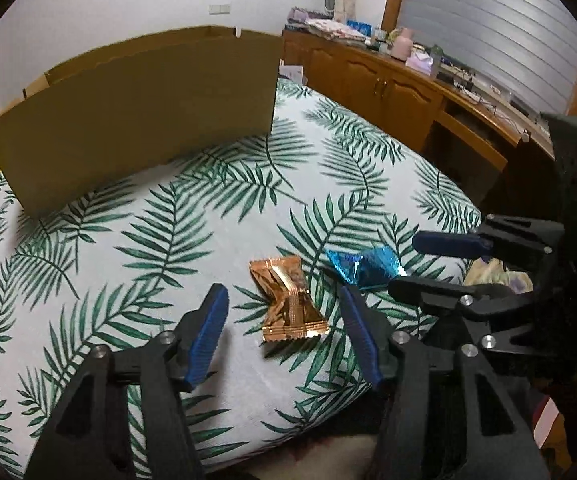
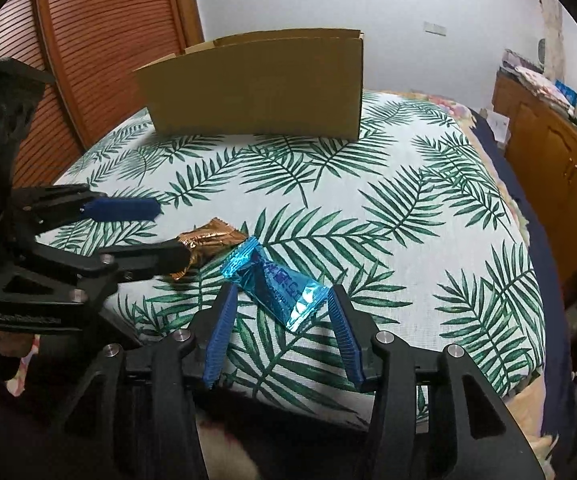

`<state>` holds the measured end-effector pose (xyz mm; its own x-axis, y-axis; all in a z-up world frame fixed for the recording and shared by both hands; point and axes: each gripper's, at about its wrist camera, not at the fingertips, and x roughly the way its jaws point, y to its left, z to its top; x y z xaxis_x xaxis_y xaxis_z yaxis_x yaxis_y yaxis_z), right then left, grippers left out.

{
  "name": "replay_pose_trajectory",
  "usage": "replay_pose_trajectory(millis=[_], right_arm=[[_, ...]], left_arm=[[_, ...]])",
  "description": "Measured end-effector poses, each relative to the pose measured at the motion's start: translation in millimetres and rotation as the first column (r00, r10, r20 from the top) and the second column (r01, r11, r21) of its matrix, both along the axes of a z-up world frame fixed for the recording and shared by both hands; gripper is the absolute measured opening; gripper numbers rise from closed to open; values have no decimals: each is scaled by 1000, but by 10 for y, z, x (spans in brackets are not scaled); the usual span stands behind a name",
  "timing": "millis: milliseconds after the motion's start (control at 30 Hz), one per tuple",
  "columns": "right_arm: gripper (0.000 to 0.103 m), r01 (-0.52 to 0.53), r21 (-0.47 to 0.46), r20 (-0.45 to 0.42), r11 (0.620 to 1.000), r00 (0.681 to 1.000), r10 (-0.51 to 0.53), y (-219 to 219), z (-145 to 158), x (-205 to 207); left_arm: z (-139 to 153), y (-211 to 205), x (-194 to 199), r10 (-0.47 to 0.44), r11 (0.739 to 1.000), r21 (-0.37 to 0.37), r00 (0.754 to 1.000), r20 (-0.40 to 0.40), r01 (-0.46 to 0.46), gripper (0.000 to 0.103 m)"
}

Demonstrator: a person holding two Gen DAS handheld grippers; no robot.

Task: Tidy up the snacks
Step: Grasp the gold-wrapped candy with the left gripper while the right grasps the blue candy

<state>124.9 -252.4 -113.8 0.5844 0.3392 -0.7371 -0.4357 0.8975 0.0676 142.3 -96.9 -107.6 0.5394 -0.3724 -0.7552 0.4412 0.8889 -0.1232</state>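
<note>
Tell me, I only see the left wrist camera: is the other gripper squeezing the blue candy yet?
Observer: No. The right gripper is open; the blue snack packet lies on the leaf-print cloth between its spread fingers.
Operator: What's left of the box? My picture cuts off there.
Observer: A reddish slatted wooden door stands behind the cardboard box, on its left.

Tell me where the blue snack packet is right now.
The blue snack packet lies on the leaf-print cover, between the open fingers of the right hand-held gripper, just right of the gold snack packet.
</note>
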Motion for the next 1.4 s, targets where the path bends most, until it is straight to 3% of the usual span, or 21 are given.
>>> replay_pose_trajectory(millis=[167, 500, 533, 567, 700, 1167, 1333, 1400], right_arm=[[48, -16, -12, -2, 1000, 1000, 16, 35, -24, 12], [49, -75, -61, -16, 995, 997, 74, 157, -54, 101], [49, -79, -67, -17, 995, 997, 78, 170, -58, 112], [49, -83, -73, -19, 994, 996, 82, 175, -60, 120], [49, -107, -102, -36, 989, 994, 104, 185, -95, 174], [49, -132, -141, -83, 981, 989, 121, 250, -198, 382], [45, -125, -135, -83, 983, 990, 115, 263, -193, 391], [39, -124, -136, -81, 983, 990, 114, 269, -192, 384]], left_arm=[[-60, 17, 48, 12, 1000, 11, 1000, -13, -12, 46], [-142, -8, 120, 23, 999, 29, 999, -39, -22, 45], [-148, -3, 120, 25, 999, 33, 999, -37, -23, 42], [-150, -2, 113, 23, 999, 33, 999, -36, -22, 31], [-148, 4, 84, 8, 999, 32, 999, -31, -7, 27], [-83, 168, 127, 41, 999, -10, 999, -24, -41, 25], [-27, 207, 102, 48, 999, -17, 999, -6, -48, 25], [-6, 218, 101, 48, 999, -20, 999, -1, -48, 25]])
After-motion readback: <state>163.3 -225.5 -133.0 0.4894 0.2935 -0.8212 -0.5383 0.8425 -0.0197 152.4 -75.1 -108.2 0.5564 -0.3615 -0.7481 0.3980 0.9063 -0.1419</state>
